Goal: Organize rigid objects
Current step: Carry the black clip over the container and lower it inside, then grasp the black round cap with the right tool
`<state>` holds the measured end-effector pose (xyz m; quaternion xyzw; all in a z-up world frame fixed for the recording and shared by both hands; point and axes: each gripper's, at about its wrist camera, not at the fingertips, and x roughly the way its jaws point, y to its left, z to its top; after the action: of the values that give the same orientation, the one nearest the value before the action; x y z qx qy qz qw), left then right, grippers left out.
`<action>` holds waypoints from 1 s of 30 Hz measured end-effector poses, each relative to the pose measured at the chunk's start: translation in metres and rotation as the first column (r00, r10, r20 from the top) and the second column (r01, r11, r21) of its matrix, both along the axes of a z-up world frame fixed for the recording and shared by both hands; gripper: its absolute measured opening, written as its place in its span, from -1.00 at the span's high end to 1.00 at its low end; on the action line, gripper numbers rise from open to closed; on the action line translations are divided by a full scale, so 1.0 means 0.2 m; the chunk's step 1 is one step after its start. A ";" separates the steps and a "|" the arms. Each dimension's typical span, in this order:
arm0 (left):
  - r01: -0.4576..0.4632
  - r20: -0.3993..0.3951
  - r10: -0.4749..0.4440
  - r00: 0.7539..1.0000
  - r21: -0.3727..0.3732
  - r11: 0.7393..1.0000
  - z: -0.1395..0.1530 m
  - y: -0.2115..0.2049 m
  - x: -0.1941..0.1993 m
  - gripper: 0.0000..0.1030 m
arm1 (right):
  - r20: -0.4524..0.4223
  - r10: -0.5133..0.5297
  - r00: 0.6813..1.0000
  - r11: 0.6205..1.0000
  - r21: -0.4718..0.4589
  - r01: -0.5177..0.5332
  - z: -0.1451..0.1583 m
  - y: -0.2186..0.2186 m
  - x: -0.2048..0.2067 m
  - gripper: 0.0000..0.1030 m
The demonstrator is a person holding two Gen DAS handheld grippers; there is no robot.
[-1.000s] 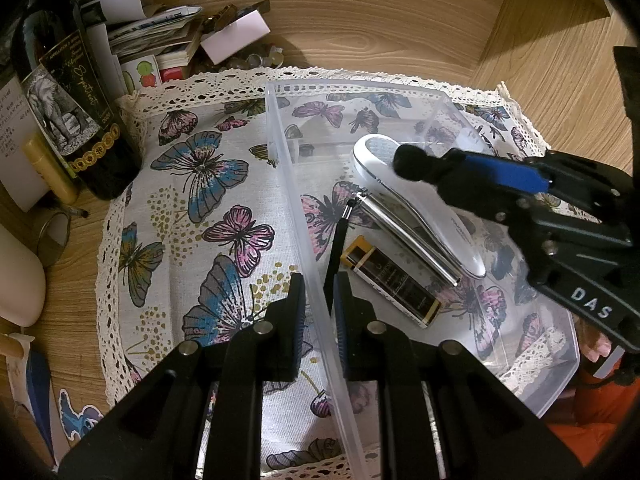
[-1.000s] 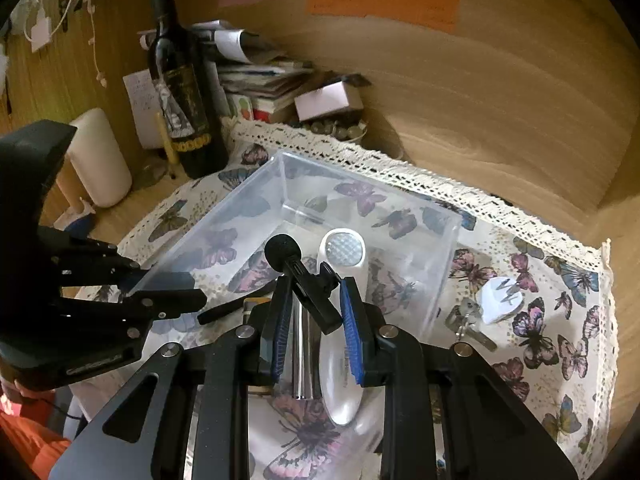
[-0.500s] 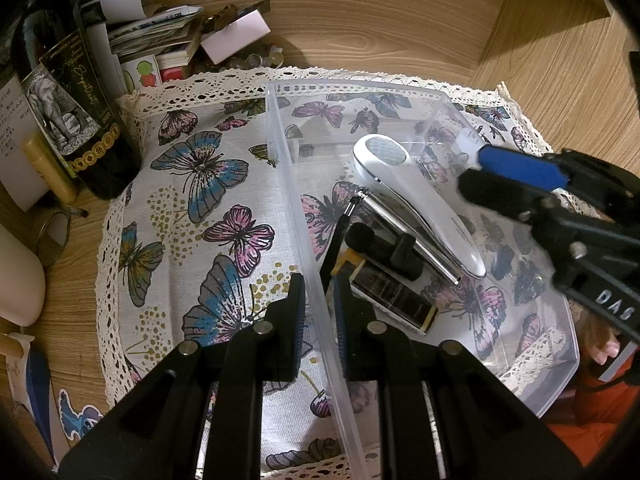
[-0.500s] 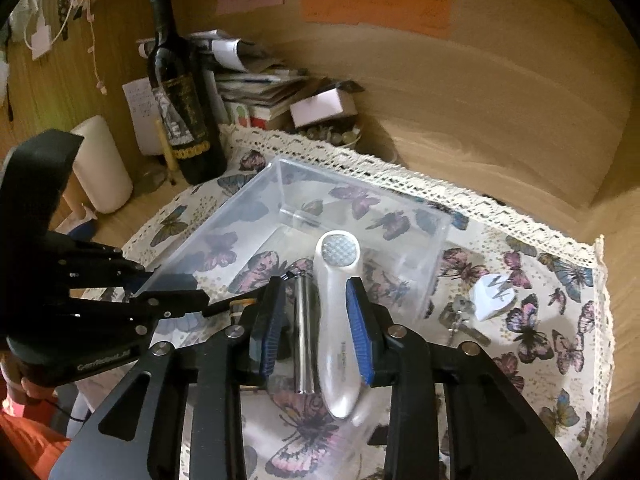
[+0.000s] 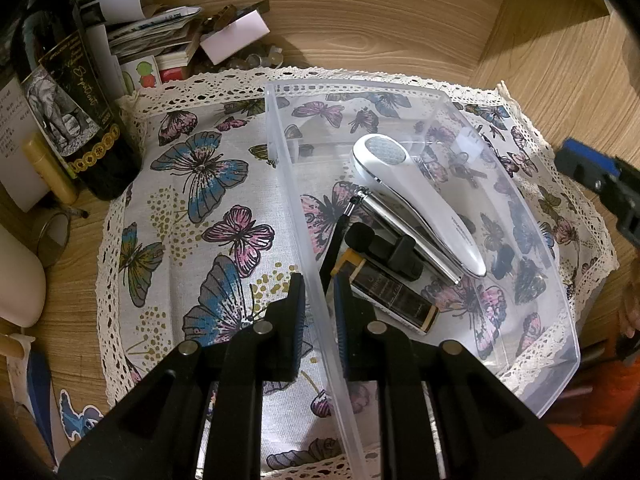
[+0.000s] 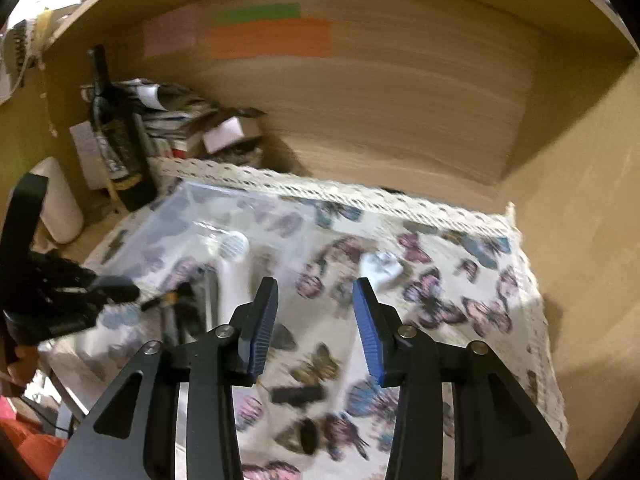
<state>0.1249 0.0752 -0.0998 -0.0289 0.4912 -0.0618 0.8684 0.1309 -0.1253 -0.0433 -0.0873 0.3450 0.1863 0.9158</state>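
Note:
A clear plastic bin stands on a butterfly cloth. In it lie a white handheld device, a silver metal tube, a small black microphone clip and a dark box with gold ends. My left gripper is shut on the bin's left wall. My right gripper is open and empty, above the cloth to the right of the bin. A white plug with keys and a small black object lie on the cloth near it.
A wine bottle and a stack of papers stand at the back left. A wooden wall closes the back and right side. A white rounded object is at the far left.
My right gripper let go of the black microphone clip in the bin, opened wide and swung right, out over the cloth. My left gripper kept its hold on the bin wall.

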 end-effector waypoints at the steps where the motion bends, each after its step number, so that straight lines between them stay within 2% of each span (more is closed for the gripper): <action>1: 0.000 0.000 0.000 1.000 0.000 1.000 0.00 0.00 0.00 0.72 | -0.007 -0.010 1.000 1.000 -0.008 0.010 -0.01 -0.01 0.00 0.30; 8: 0.001 0.001 -0.001 1.000 0.002 1.000 0.00 0.00 0.00 0.72 | -0.089 -0.052 0.995 0.999 -0.013 0.051 -0.14 -0.10 -0.05 0.29; 16: 0.001 0.002 -0.001 1.000 0.001 1.000 0.00 0.00 0.00 0.72 | -0.205 -0.015 0.979 0.999 -0.036 0.008 -0.32 -0.08 -0.14 0.30; 22: 0.002 0.001 -0.002 1.000 0.001 1.000 0.00 0.00 0.00 0.72 | -0.278 -0.005 0.961 1.000 -0.014 0.001 -0.42 -0.08 -0.14 0.30; 25: 0.001 0.002 -0.002 1.000 0.001 1.000 0.00 0.00 0.00 0.72 | -0.289 -0.009 0.957 1.000 -0.018 0.005 -0.44 -0.08 -0.13 0.36; 30: 0.002 0.002 -0.002 1.000 0.000 1.000 0.00 0.00 0.00 0.72 | -0.251 -0.012 0.968 1.000 -0.028 0.005 -0.41 -0.07 -0.14 0.40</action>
<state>0.1241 0.0748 -0.0999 -0.0283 0.4903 -0.0624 0.8688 0.1026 -0.1399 -0.1262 -0.0741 0.4613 0.1871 0.8642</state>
